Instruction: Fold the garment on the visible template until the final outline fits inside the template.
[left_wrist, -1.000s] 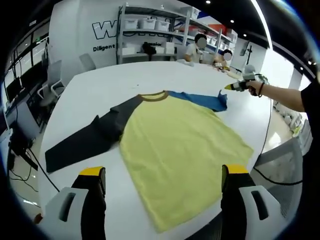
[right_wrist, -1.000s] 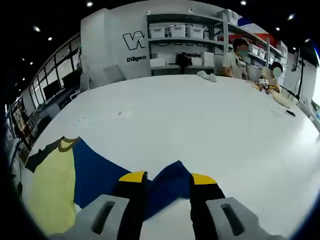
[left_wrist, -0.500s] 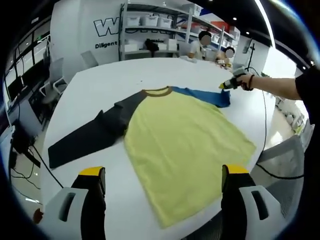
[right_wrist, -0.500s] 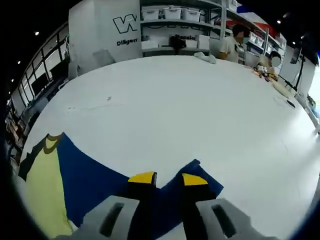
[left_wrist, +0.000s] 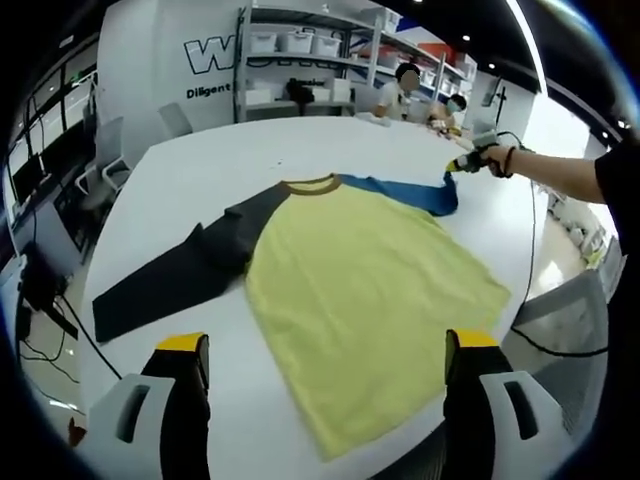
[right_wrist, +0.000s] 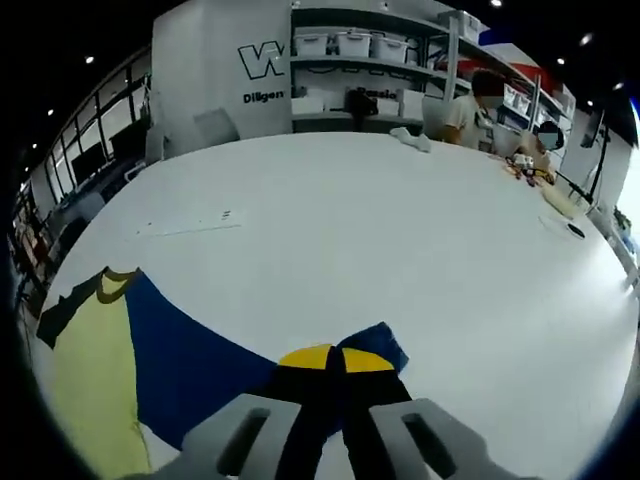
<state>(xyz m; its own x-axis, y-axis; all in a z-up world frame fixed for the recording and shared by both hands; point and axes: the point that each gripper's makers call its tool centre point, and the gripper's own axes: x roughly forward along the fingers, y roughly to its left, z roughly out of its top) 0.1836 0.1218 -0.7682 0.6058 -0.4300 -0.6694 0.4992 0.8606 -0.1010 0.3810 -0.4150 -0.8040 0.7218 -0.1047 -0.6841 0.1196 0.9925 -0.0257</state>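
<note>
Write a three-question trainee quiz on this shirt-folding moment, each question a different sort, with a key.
1. True or false: the right gripper is shut on the end of the blue sleeve.
2. Which part of the shirt lies nearest the left gripper? A) the collar B) the yellow hem C) the blue sleeve
3. Fill in: the sleeve lying flat on the table, away from the right gripper, is ____ in colour.

Key: 1 true; 2 B; 3 dark grey
</note>
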